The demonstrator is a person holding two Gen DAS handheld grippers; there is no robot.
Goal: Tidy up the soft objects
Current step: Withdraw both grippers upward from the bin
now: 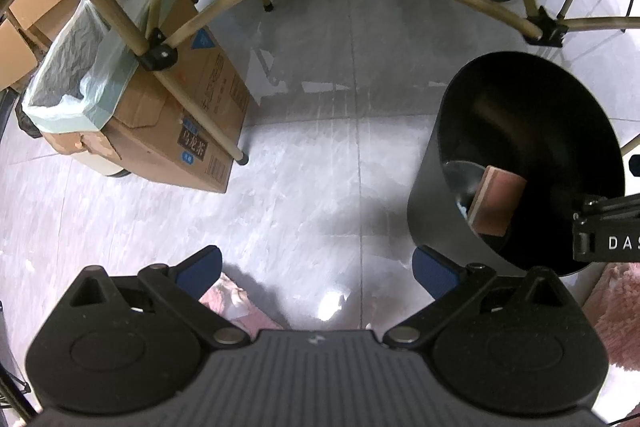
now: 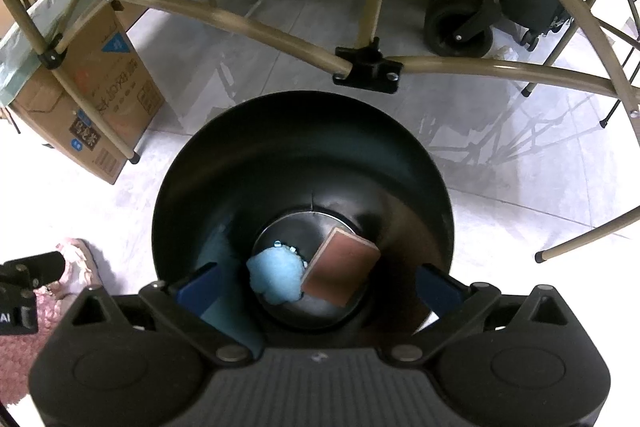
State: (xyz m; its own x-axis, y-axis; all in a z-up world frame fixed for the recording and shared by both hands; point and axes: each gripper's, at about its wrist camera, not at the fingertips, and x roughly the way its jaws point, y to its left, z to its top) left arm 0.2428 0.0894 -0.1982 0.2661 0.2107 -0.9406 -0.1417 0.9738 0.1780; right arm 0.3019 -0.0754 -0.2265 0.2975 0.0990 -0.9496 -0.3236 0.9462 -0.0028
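Note:
A tall black round bin (image 2: 400, 163) stands on the pale tiled floor; in the left wrist view the bin (image 1: 440, 195) is at the right. On its bottom lie a fluffy light-blue soft thing (image 2: 276, 277) and a brown sponge-like block (image 2: 342, 271), the block (image 1: 496, 201) leaning against the wall. My right gripper (image 2: 318, 281) hangs open straight over the bin's mouth, nothing between its blue pads (image 2: 200, 289). My left gripper (image 1: 318, 267) is open over bare floor left of the bin. A pink fluffy fabric (image 1: 236, 301) lies under its left finger; more pink fabric (image 2: 76, 267) shows low left.
A cardboard box (image 1: 188, 115) with a pale green liner bag (image 1: 76, 75) stands at the left. Tan metal frame tubes (image 2: 248, 23) and their feet cross the floor behind the bin. A black wheeled cart (image 2: 460, 23) and dark cases sit at the back.

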